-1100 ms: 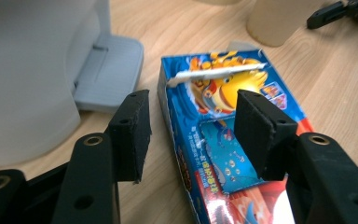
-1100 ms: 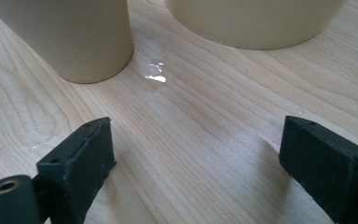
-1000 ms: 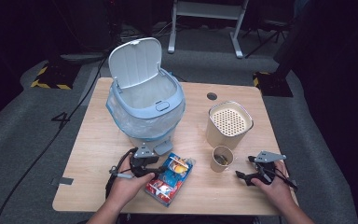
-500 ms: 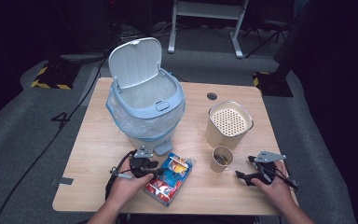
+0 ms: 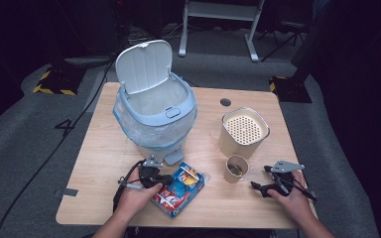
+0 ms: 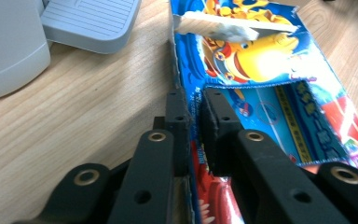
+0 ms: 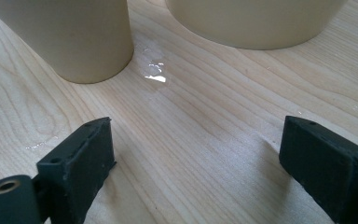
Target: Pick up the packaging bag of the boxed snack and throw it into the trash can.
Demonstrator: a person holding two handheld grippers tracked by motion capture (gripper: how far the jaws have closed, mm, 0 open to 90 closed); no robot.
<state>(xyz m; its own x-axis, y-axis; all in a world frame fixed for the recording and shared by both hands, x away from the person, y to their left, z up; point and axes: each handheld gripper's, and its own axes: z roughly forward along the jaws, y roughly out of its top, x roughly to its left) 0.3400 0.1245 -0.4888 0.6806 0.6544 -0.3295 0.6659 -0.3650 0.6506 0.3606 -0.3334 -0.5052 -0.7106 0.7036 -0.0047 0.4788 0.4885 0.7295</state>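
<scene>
My left gripper [image 6: 193,121] pinches the light, bendy snack box [image 6: 261,93] by its thin edge, near the bin [image 5: 154,111]. My right gripper [image 7: 196,163] is open.

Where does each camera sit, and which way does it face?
High view: above the person's side, facing forward and down on the table; both hands, left gripper, right gripper.
Left gripper view: along jaws shut on the snack box.
Right gripper view: along open jaws toward the paper cup.
Shared: the high view shows box and cup too.
</scene>
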